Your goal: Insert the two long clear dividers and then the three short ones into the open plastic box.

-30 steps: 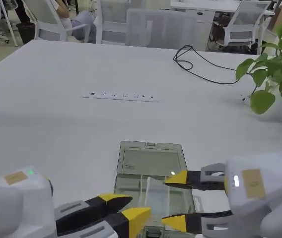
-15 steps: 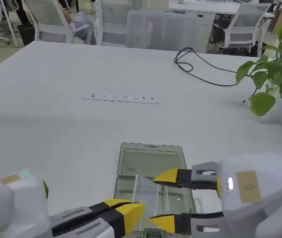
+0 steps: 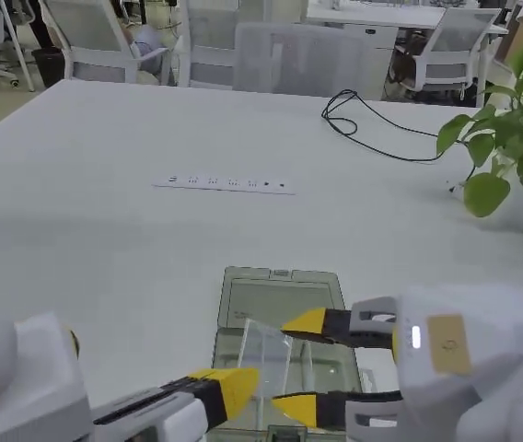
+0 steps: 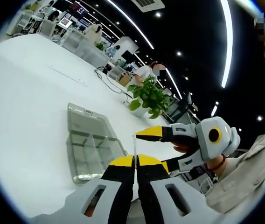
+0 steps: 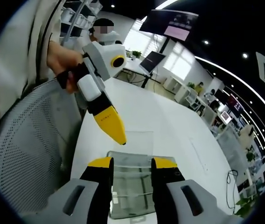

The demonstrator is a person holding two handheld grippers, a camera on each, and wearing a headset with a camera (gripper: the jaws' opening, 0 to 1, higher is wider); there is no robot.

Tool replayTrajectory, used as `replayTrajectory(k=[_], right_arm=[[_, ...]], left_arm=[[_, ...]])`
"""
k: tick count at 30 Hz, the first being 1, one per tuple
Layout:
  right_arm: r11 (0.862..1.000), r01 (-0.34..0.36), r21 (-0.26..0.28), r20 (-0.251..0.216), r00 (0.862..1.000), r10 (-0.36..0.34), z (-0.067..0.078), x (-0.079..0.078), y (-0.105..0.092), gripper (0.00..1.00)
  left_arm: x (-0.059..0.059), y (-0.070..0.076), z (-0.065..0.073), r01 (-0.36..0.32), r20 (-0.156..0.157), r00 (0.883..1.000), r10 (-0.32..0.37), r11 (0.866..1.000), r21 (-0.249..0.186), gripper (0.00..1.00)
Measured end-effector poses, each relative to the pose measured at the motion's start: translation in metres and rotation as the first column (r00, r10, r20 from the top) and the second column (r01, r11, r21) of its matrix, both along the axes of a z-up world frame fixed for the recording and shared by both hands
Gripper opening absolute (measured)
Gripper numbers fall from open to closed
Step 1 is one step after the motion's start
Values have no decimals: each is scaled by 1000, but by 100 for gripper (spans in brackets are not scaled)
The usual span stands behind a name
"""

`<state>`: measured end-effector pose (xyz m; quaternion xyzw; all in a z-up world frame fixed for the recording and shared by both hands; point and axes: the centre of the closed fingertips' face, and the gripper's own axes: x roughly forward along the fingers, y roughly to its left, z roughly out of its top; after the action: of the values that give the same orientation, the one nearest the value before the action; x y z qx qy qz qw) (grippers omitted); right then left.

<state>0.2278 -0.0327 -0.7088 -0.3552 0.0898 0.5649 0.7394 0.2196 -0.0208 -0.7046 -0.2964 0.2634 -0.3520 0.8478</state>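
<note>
The open clear plastic box (image 3: 280, 273) lies near the table's front edge, lid folded back, with dividers standing in its tray (image 4: 90, 144). My left gripper (image 3: 234, 387) comes in from the lower left, shut on a clear divider (image 3: 266, 354) held upright above the tray. In the left gripper view the jaws (image 4: 135, 161) pinch the divider's thin edge (image 4: 134, 145). My right gripper (image 3: 296, 365) stands open on the right, its yellow tips on either side of the divider. In the right gripper view the divider (image 5: 135, 142) hangs just beyond the open right gripper (image 5: 132, 163), over the box (image 5: 128, 186).
A white power strip (image 3: 225, 181) lies mid-table, a black cable (image 3: 372, 115) loops at the far right, and a green plant (image 3: 510, 138) stands at the right edge. Chairs (image 3: 271, 51) line the far side. A mesh chair (image 5: 25, 149) is beside me.
The left gripper has carried the divider to the right and up over the tray. The right gripper has slid left, so its open jaws now flank the divider.
</note>
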Motion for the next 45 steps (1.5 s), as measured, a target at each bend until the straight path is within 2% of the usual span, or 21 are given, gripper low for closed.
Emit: replayTrajectory(k=[2, 6, 8, 9, 10, 12, 13, 16, 19, 21, 22, 24, 27, 30, 32, 34, 36, 37, 38, 40, 45], right_arm=[[1000, 0, -7, 5, 1000, 0, -2, 0, 0, 34], [1000, 16, -2, -11, 1000, -16, -3, 1, -1, 41], [999, 31, 27, -44, 999, -30, -1, 2, -1, 40], [998, 46, 52, -86, 995, -41, -1, 1, -1, 40], [996, 52, 71, -104, 994, -45, 2, 1, 0, 40], [994, 52, 92, -143, 989, -39, 4, 0, -1, 39], [993, 57, 104, -157, 987, -40, 6, 1, -1, 38], [987, 58, 149, -213, 977, -26, 12, -1, 0, 37], [984, 51, 171, -259, 966, -5, 15, -4, -1, 36], [982, 42, 183, -287, 958, 13, 16, -5, -2, 34], [982, 39, 186, -297, 955, 18, 17, -6, -3, 33], [982, 27, 187, -313, 949, 33, 17, -7, -5, 33], [984, 17, 177, -325, 945, 42, 15, -9, -7, 29], [985, -10, 171, -338, 939, 68, 13, -14, -9, 28], [984, -44, 171, -354, 929, 103, 12, -22, -9, 26], [981, -76, 181, -383, 913, 142, 12, -30, -8, 24], [974, -106, 198, -414, 892, 181, 14, -39, -7, 21], [974, -113, 198, -422, 887, 189, 14, -41, -7, 21], [972, -122, 198, -422, 885, 198, 14, -43, -7, 20], [970, -148, 192, -438, 872, 219, 12, -49, -8, 19], [963, -189, 191, -458, 851, 257, 9, -58, -9, 14]], left_arm=[[0, -1, -2, 8, -7, 1000, -8, 1000, 16, 0], [2, 4, -11, 35, 39, 998, -41, 988, 149, 0], [3, 7, -12, 63, 90, 992, -85, 971, 230, 0], [2, 8, -12, 80, 113, 987, -112, 962, 260, 0], [2, 9, -13, 100, 142, 978, -150, 947, 305, 0], [2, 11, -14, 128, 180, 961, -208, 917, 377, 0], [1, 12, -15, 140, 179, 957, -227, 906, 400, 0], [-1, 10, -10, 179, 230, 924, -306, 875, 449, 0], [-4, 6, -7, 217, 260, 889, -377, 846, 486, 0], [-8, 3, -6, 256, 279, 848, -451, 809, 529, 0], [-10, 1, -6, 269, 280, 836, -472, 798, 540, 0], [-12, -1, -7, 286, 281, 824, -493, 788, 544, 0], [-18, -4, -8, 322, 287, 788, -544, 762, 562, 0], [-27, -11, -6, 366, 306, 740, -598, 741, 563, 0], [-31, -14, -6, 380, 305, 727, -615, 731, 567, 0], [-33, -16, -4, 395, 315, 710, -630, 726, 563, 0], [-39, -19, -4, 418, 323, 673, -665, 703, 576, 0], [-40, -19, -4, 422, 322, 668, -671, 698, 579, 0], [-42, -20, -3, 432, 326, 652, -684, 689, 583, 0], [-45, -22, -3, 441, 331, 638, -696, 682, 583, 0], [-51, -25, 0, 465, 343, 596, -726, 660, 589, 0]])
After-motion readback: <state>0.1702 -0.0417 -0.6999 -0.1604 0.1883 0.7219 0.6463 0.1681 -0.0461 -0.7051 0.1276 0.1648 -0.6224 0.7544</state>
